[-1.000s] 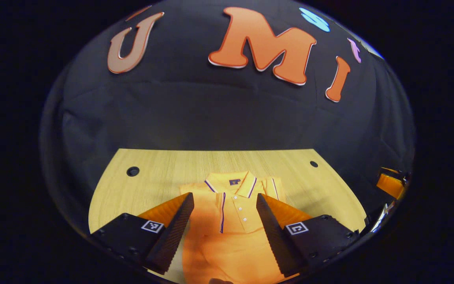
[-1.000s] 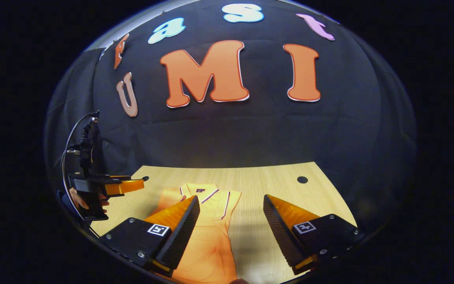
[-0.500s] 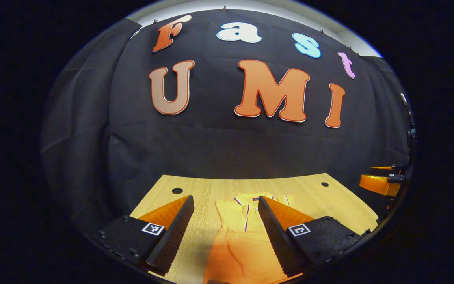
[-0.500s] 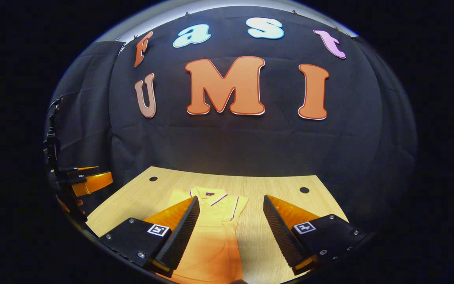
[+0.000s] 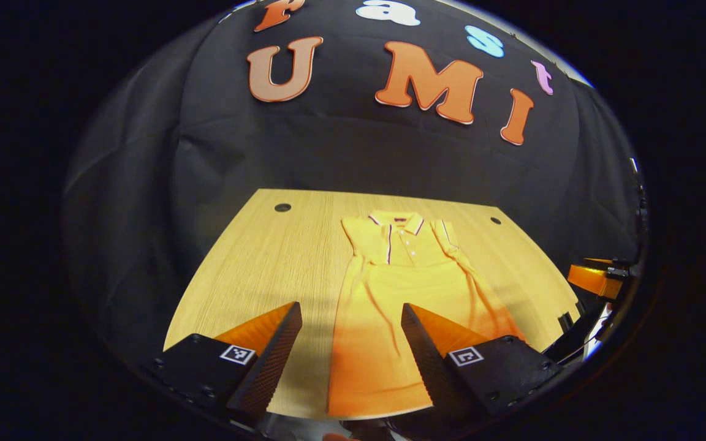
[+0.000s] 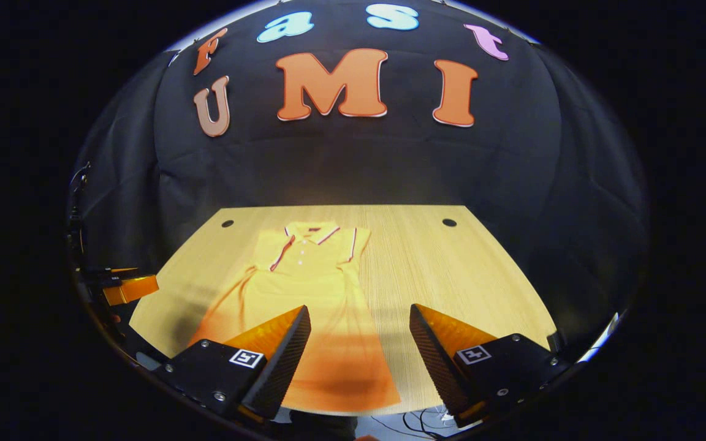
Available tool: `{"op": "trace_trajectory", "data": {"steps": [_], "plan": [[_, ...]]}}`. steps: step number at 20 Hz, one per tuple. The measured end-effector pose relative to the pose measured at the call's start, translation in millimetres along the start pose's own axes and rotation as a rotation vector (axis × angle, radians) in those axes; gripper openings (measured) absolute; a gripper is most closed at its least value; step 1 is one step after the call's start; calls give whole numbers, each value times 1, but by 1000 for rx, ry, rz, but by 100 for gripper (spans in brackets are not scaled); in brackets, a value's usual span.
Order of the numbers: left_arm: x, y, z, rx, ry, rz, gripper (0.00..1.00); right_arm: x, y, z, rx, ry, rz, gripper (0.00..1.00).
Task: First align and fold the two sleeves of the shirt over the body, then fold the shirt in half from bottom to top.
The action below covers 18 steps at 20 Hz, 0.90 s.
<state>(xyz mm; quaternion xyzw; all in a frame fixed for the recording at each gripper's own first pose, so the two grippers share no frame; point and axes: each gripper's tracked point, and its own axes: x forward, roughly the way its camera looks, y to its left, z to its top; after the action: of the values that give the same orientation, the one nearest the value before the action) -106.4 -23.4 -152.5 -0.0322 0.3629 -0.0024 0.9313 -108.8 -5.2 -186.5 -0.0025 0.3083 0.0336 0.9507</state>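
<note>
An orange polo shirt (image 5: 399, 288) is seen laid flat on the wooden counter (image 5: 267, 257), collar toward the black cloth wall and hem toward the near edge. Both sleeves are folded in over the body, so that a long, narrow shape is formed; dark piping is visible along the collar and the button placket. In the left gripper view, the left tongs (image 5: 350, 361) are held spread wide above the near edge of the counter, nothing being gripped, and the lower part of the shirt is framed between the two fingers. The shirt's hem is seen lying just short of the counter's edge. At the right border of that view, part of the other gripper is glimpsed, well apart from the shirt. In the right gripper view, the shirt (image 6: 310, 294) is seen left of centre on the counter (image 6: 451, 275), and the right tongs (image 6: 359, 361) are likewise held spread and empty above the near edge, the hem's right corner lying between the fingers. Two small dark holes are seen near the counter's far corners.
</note>
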Motion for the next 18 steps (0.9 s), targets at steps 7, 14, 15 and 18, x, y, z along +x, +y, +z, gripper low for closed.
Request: {"op": "trace_trajectory", "data": {"steps": [7,14,15,18], "plan": [[22,-13,-106,-45,302,-8,99,3,-22,-124,55,308,29,99],[60,1,-141,-158,579,28,99,33,-29,-192,84,563,96,99],[74,4,-144,-147,594,44,99,33,-31,-196,75,581,97,99],[70,14,-156,-114,637,89,99,36,-24,-205,55,632,112,96]]}}
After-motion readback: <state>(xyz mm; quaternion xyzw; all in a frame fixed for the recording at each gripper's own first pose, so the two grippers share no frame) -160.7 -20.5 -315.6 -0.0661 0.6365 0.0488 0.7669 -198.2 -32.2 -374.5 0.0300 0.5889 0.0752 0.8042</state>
